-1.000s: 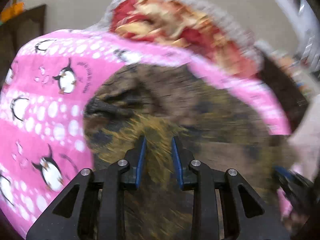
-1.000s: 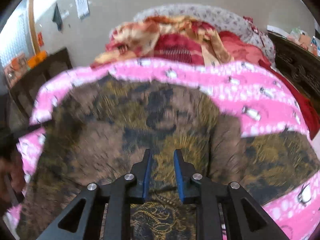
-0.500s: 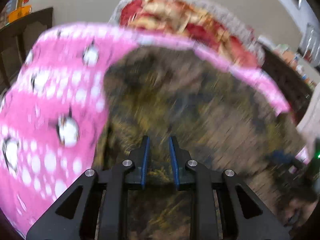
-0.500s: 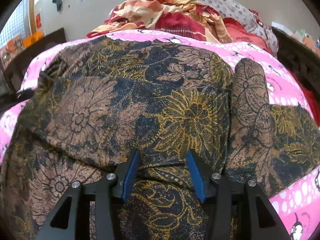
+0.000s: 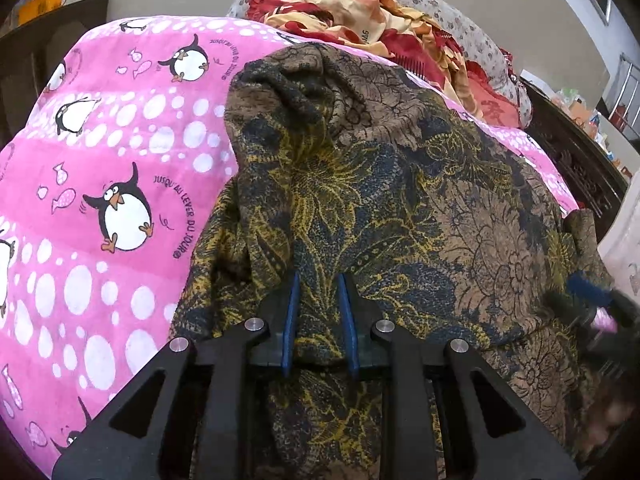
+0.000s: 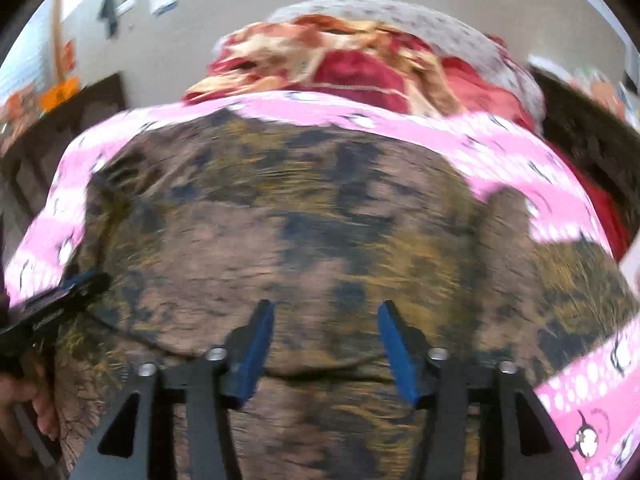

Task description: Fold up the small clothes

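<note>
Our left gripper (image 5: 317,322) is pinched on the near edge of the floral garment (image 5: 400,184), pinning the fold; our right gripper (image 6: 326,338) has just been opening, nothing between its jaws; garment's spread over the pink penguin blanket (image 5: 100,168), reaching its near edge.

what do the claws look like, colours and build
Both are alike. The left claw has black angular plastic fingers with triangular cut-outs, silver round screw heads at the joints and thin blue pads. The right claw has the same black frame, silver screws and blue pads.
</note>
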Demonstrator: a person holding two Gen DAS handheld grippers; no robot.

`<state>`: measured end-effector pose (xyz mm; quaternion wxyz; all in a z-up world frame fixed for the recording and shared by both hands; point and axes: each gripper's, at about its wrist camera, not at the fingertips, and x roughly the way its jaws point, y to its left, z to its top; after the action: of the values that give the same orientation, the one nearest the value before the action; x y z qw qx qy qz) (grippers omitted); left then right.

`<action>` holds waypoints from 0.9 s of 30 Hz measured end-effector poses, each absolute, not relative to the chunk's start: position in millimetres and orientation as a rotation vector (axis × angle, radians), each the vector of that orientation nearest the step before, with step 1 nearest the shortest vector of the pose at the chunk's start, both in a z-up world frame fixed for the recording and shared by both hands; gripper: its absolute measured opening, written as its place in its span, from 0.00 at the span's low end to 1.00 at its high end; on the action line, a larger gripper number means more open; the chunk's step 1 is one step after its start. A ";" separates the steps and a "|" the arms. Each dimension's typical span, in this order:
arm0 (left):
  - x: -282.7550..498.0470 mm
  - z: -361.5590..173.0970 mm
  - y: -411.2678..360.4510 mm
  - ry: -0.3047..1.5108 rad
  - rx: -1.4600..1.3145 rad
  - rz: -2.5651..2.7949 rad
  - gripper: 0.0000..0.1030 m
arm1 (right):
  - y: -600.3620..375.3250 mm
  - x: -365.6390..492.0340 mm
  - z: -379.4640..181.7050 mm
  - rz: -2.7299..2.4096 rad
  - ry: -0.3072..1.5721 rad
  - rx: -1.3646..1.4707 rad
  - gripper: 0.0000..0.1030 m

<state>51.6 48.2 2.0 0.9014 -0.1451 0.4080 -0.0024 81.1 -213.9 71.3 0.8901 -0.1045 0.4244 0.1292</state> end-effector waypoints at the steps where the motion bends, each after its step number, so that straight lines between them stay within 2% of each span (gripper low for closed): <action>1: 53.2 2.4 47.4 0.845 -0.297 -0.004 0.19 | -207.0 83.1 59.5 0.273 0.917 -0.252 0.73; 2: 56.1 2.1 47.4 0.846 -0.295 -0.002 0.19 | -203.0 85.6 43.4 0.269 0.976 -0.284 0.72; 5: 55.3 2.2 46.0 0.846 -0.288 0.001 0.19 | -222.4 83.8 52.9 0.256 0.989 -0.164 0.72; 8: 55.2 2.0 47.9 0.843 -0.304 -0.007 0.19 | -250.8 59.2 89.6 0.227 0.876 -0.119 0.70; 12: 54.1 1.4 50.4 0.840 -0.320 -0.014 0.19 | -332.8 23.6 130.3 0.157 0.738 -0.059 0.70; 17: 53.8 1.6 50.8 0.840 -0.322 -0.016 0.19 | -473.9 -4.8 129.4 -0.055 0.769 0.115 0.70; 18: 53.9 1.5 50.8 0.840 -0.321 -0.015 0.19 | -508.2 -13.3 123.3 -0.089 0.781 0.202 0.68; 20: 53.9 1.6 50.6 0.840 -0.320 -0.013 0.19 | -551.7 -21.1 116.2 -0.102 0.786 0.318 0.56; 24: 54.9 1.8 49.6 0.843 -0.313 -0.008 0.19 | -595.9 -7.3 114.8 -0.137 0.789 0.391 0.50; 26: 55.0 1.7 49.4 0.843 -0.315 -0.009 0.19 | -612.4 12.5 117.4 -0.118 0.761 0.435 0.39; 27: 55.1 1.7 49.2 0.843 -0.316 -0.009 0.19 | -620.2 23.5 117.7 -0.111 0.750 0.458 0.39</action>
<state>55.1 49.2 1.7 0.9004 -0.1526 0.4074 -0.0043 23.5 -620.2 117.7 0.9035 0.2215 0.3629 -0.0537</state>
